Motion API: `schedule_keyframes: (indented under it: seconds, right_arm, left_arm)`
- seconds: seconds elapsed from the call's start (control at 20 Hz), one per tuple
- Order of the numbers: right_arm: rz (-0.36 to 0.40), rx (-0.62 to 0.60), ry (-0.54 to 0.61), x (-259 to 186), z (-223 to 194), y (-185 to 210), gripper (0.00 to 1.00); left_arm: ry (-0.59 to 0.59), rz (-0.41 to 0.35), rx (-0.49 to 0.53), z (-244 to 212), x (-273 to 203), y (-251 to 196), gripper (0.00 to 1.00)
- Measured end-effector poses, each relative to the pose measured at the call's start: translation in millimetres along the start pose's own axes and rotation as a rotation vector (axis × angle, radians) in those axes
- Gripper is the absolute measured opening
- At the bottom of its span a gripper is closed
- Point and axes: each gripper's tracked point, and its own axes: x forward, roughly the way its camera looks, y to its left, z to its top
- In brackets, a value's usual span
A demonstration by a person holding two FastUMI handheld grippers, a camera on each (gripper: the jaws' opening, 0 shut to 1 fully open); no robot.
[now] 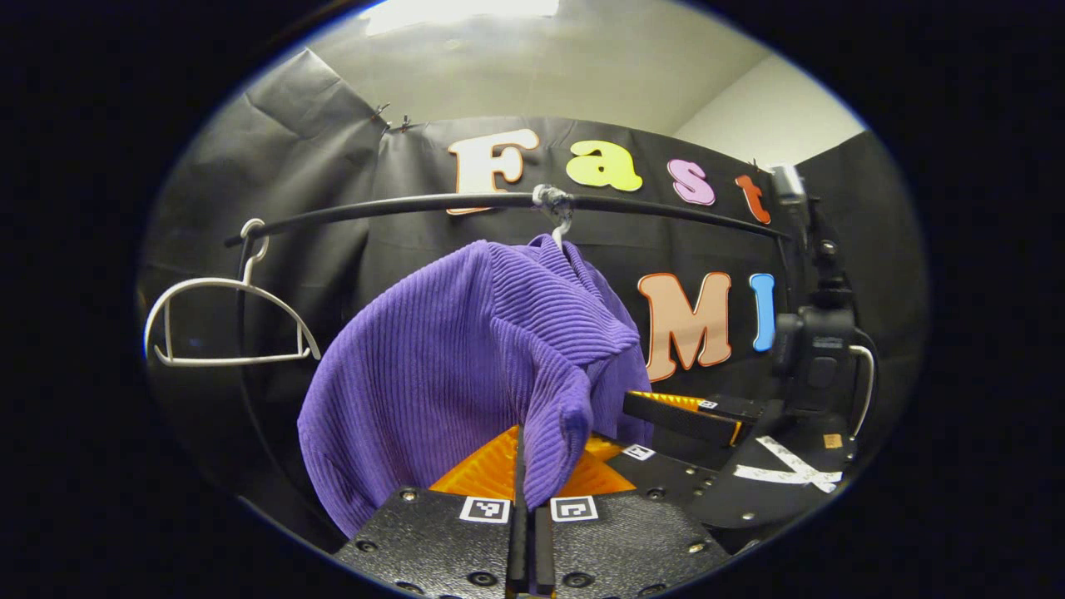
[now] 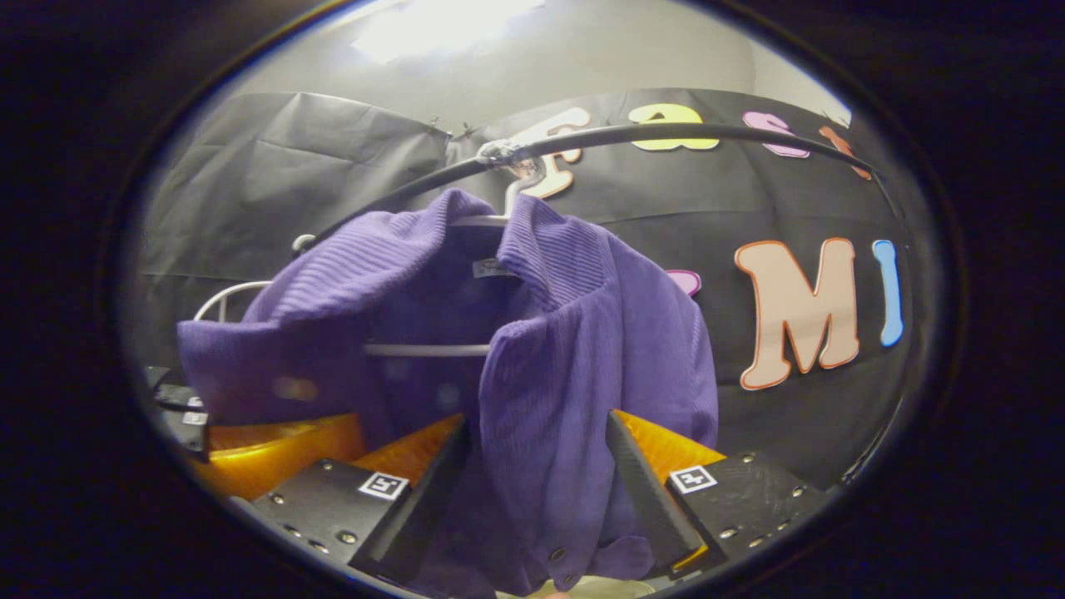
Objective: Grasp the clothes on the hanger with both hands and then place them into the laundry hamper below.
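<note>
A purple ribbed garment (image 1: 449, 349) hangs on a white hanger (image 2: 424, 350) from a black rod (image 1: 399, 204). My left gripper (image 1: 527, 499) is at its lower front edge, fingers shut together with a fold of the cloth pinched between them. The right gripper (image 1: 666, 414) shows just to the right, pointing into the garment's side. In the right gripper view the garment (image 2: 574, 349) drapes down between the wide-apart fingers of my right gripper (image 2: 537, 420), which is open around the front panel. The left gripper (image 2: 179, 408) shows at the left edge, partly behind the cloth.
An empty white hanger (image 1: 225, 324) hangs at the rod's left end, also visible behind the garment (image 2: 225, 295). The rod (image 2: 666, 133) runs across close to the black cloth wall. A camera body (image 1: 815, 358) rides on the right gripper.
</note>
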Motion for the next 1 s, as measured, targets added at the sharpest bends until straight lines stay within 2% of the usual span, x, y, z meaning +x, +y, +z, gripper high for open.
schedule_keyframes:
  seconds: [0.15,0.2,0.25,0.35,0.4,0.45,0.5,0.55,0.65,0.8,0.95,1.0]
  right_arm:
    - [-0.119,-0.028,-0.02,21.0,14.1,-38.8,0.99]
    - [-0.125,-0.026,-0.014,28.2,15.3,-47.6,0.94]
    - [-0.112,-0.012,-0.006,36.2,16.5,-52.3,0.98]
    - [-0.114,0.015,0.024,46.8,15.4,-66.4,0.39]
    - [-0.091,0.009,0.054,39.8,11.2,-65.5,0.1]
    - [-0.059,0.005,0.068,38.8,9.6,-61.9,0.05]
    - [-0.059,-0.01,0.063,33.4,11.2,-62.7,0.02]
    - [-0.088,-0.013,0.041,28.5,19.3,-73.1,0.03]
    - [-0.058,-0.005,0.068,19.0,18.4,-69.6,0.0]
    - [-0.125,-0.036,0.043,5.7,31.5,-86.7,0.01]
    - [-0.182,-0.078,0.016,-10.6,49.6,-94.0,0.0]
    - [-0.209,-0.083,-0.001,-16.7,57.1,-96.4,0.04]
  left_arm:
    - [-0.001,-0.012,0.01,6.7,-18.7,1.3,0.03]
    - [-0.004,-0.011,0.011,11.5,-25.5,4.4,0.03]
    - [-0.006,0.006,0.006,15.0,-31.1,13.4,0.03]
    - [-0.045,0.047,-0.034,32.1,-39.8,32.2,0.03]
    - [-0.043,0.057,-0.023,37.9,-44.4,38.0,0.03]
    - [-0.033,0.059,-0.017,38.5,-50.6,43.6,0.03]
    - [-0.021,0.034,-0.014,39.7,-54.8,43.8,0.03]
    - [0.0,0.012,-0.003,39.4,-58.5,42.5,0.03]
    - [0.015,-0.015,0.056,46.7,-65.9,47.6,0.02]
    - [0.023,-0.033,0.175,54.8,-73.0,54.6,0.0]
    - [0.005,0.015,0.205,66.9,-80.1,73.4,0.0]
    - [-0.008,0.036,0.211,73.8,-81.0,81.5,0.0]
